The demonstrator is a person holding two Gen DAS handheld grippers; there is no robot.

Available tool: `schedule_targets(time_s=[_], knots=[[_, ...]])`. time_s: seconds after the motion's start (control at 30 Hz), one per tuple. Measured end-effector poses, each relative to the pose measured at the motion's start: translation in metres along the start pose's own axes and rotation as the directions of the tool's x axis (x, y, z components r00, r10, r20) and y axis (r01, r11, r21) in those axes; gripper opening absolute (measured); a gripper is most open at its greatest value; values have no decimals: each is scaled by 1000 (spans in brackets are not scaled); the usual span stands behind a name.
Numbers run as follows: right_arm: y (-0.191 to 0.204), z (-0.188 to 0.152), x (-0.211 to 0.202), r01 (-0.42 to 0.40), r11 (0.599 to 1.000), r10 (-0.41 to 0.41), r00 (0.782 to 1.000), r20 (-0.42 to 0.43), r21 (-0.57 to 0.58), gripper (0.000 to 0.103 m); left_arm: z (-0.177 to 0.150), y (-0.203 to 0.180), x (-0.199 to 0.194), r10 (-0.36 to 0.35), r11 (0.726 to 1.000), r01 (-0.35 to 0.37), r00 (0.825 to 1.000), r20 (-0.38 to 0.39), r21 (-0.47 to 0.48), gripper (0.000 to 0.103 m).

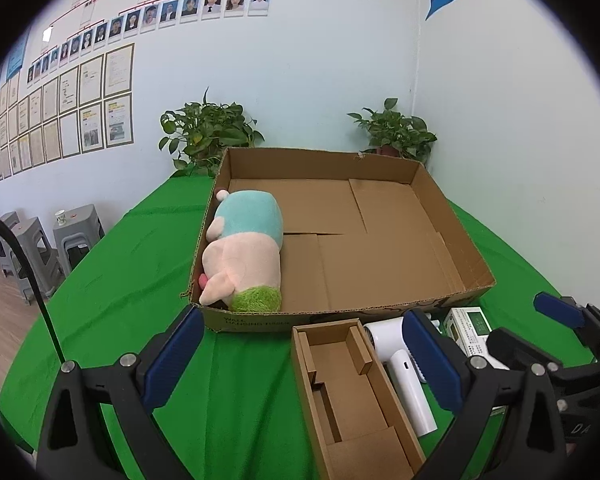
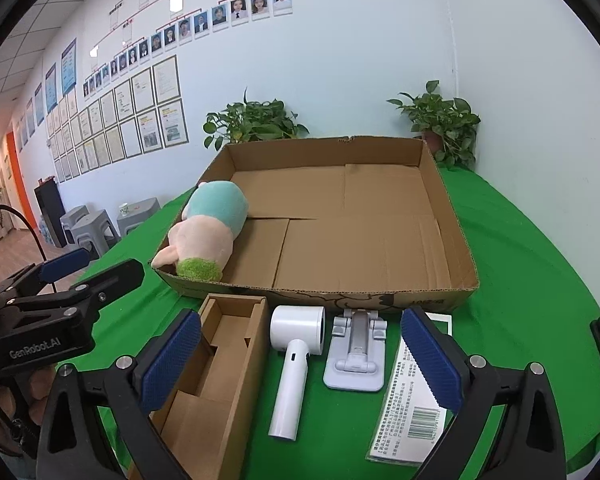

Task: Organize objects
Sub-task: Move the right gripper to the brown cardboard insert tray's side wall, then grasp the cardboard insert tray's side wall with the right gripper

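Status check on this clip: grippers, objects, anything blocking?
Left gripper open, empty; right gripper open, empty. Plush toy in big cardboard box; hair dryer, phone stand, small box, flat packet on green table. Nothing blocking.

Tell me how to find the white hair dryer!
Find the big flat cardboard box on the green tablecloth. In front of it lies a row of things; the hair dryer is between the small open cardboard box and the grey phone stand. It alone is T-shaped, with a round barrel and handle.
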State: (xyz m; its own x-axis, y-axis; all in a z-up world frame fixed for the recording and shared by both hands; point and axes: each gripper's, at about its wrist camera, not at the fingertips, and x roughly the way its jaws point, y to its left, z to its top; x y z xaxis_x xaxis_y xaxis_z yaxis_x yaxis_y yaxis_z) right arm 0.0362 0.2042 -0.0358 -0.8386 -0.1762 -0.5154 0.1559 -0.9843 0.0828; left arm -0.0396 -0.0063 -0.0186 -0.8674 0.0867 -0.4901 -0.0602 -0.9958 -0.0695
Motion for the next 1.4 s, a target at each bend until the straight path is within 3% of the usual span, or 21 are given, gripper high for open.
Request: schedule_targets(time_s=[0.27,0.57,0.77,1.0,1.13,1.23,1.3,1.4], knots=[[5,-17,15,-93,994,90,995,-43,-51,100,-7,0,11,-13,1000,13,999,-44,3,100],[30,-51,53,-156,985,140,973,-186,-78,98,-34,15,42,-48,999,44,976,-214,-27,98],[35,-66,79,-154,986,131,950,-284,-60,85,-46,17,53,-92,995,82,960,-263,-49,97],[34,-77,97,-126,990,94,931,-352,-67,66,-59,15,72,-116,993,106,934,-338,-48,82],[43,-76,99,-132,987,92,932,-349,-92,60,-66,18,76,-134,991,118,920,-369,-68,74],[47,-74,100,-130,986,87,935,-345,-102,51,-71,18,78,-141,990,123,909,-392,-71,62],[50,-72,101,-161,983,121,927,-356,-85,32,-74,18,78,-137,990,117,900,-413,-75,54],[56,-72,98,-163,982,120,928,-353,-94,31,-77,18,76,-175,984,149,891,-418,-95,44]])
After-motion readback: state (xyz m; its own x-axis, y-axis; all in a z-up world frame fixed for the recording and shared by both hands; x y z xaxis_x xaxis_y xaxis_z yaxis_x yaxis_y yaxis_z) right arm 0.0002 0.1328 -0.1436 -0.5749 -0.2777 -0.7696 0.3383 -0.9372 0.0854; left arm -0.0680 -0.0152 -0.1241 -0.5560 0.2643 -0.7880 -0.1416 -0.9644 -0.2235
